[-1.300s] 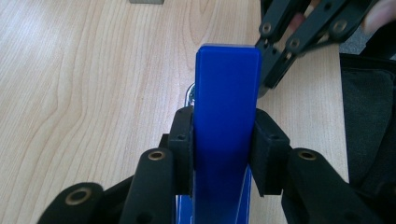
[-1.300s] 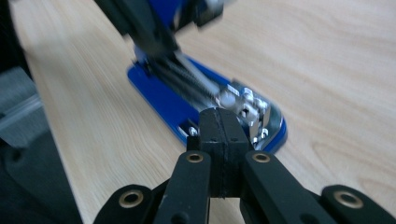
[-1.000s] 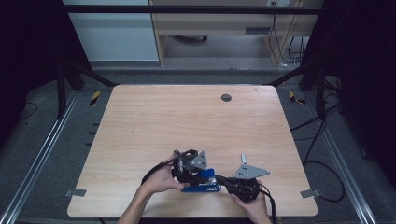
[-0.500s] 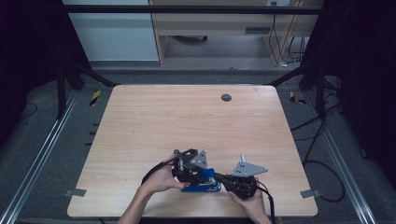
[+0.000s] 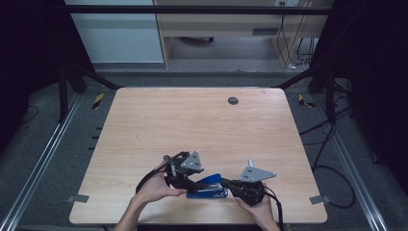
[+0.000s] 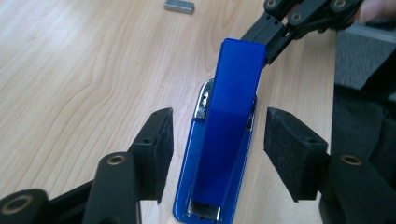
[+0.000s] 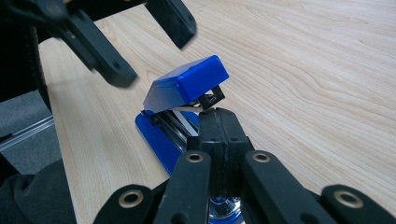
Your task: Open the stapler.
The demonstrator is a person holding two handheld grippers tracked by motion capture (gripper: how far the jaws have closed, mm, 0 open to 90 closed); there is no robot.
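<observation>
A blue stapler (image 5: 209,186) lies near the table's front edge, its top arm (image 7: 187,86) tilted up off the base. My left gripper (image 6: 219,149) straddles the stapler's (image 6: 229,116) rear. Its jaws have just been opening, and its pads (image 6: 156,140) stand clear of the stapler on both sides. My right gripper (image 7: 217,123) is shut, with its closed tips at the base under the raised head. In the high view the left gripper (image 5: 192,183) and right gripper (image 5: 227,183) face each other across the stapler.
The wooden table (image 5: 192,130) has a round dark grommet (image 5: 233,100) near its far edge. A small grey metal piece (image 6: 179,5) lies beyond the stapler. Both hands sit at the front edge, with bare wood stretching away behind them.
My left gripper has shifted a little to the left and its jaws have spread apart off the stapler. The right gripper has stayed where it was.
</observation>
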